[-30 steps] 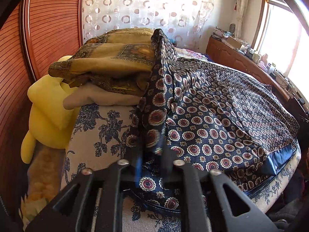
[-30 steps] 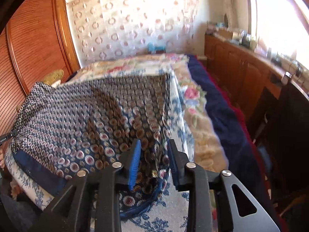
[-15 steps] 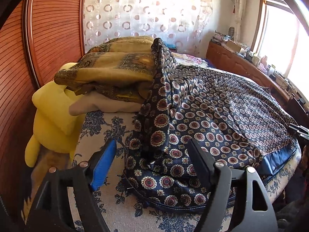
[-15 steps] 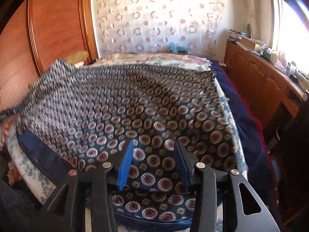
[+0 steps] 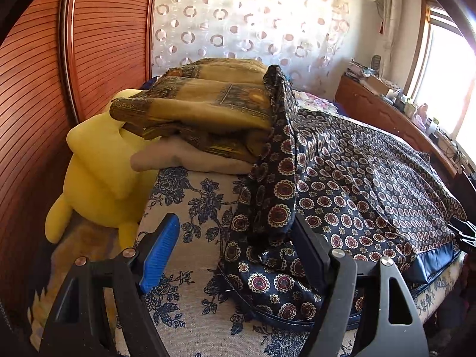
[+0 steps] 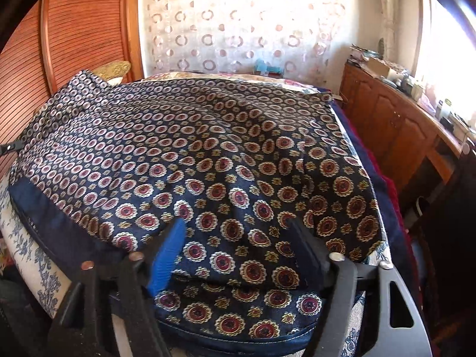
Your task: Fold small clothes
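Lying under both spread tools (image 5: 235, 253) (image 6: 238, 247), patterned garment (image 6: 208, 154)

Black plastic left gripper (image 5: 235, 244), right gripper (image 6: 238, 244), blue ribbed pads, silver screws.

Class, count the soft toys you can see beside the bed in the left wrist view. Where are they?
1: a yellow plush toy sits between the wooden wardrobe and the bed, left of the folded pile. Others may be hidden.
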Available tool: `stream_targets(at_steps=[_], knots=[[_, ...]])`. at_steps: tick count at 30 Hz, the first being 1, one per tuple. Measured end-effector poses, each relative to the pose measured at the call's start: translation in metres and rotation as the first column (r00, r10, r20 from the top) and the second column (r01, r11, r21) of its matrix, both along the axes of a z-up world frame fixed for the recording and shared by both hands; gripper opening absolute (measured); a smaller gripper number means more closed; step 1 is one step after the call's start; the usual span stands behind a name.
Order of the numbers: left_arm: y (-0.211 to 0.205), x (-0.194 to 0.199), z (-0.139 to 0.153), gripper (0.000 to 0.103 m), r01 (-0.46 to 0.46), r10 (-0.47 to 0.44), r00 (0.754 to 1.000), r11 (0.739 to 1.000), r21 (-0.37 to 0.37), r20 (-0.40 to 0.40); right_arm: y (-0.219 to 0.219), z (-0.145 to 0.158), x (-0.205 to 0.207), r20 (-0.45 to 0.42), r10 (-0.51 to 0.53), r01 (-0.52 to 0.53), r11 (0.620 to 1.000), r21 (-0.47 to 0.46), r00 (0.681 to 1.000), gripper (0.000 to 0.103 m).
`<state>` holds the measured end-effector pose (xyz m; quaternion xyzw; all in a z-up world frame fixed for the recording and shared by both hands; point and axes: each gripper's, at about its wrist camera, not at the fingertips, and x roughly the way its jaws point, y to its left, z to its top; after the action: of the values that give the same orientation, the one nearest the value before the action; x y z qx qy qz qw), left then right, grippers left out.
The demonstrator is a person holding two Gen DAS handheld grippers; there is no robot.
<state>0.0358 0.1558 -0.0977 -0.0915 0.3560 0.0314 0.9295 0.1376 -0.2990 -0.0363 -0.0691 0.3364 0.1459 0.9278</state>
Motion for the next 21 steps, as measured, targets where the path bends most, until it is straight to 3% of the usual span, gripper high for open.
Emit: stream_targets(at_steps=[10,17,19,21], knots=[[-0.002,0.002,-0.007,0.077,0.012,-0.013,1.0,1.0,-0.023,-0.016,-0.001,-0.002,0.001,0.0,0.009,-0.009,1.0,-0.008,1.0,0.081],[0.003,0.013,-0.01,0.077,0.008,-0.01,1.0,0.997,-0.078,-0.027,-0.004,0.003,-0.002,0.001,0.01,-0.01,1.0,-0.008,1.0,0.081],[0.003,0.017,-0.012,0.073,0.022,-0.026,0.999,0.995,-0.093,-0.037,-0.004,0.003,-0.003,0.001,0.01,-0.01,1.0,-0.007,1.0,0.081],[0.003,0.02,-0.014,0.059,0.046,-0.053,0.997,0.99,-0.134,-0.053,-0.004,0.003,-0.003,0.001,0.01,-0.01,1.0,-0.006,1.0,0.081]])
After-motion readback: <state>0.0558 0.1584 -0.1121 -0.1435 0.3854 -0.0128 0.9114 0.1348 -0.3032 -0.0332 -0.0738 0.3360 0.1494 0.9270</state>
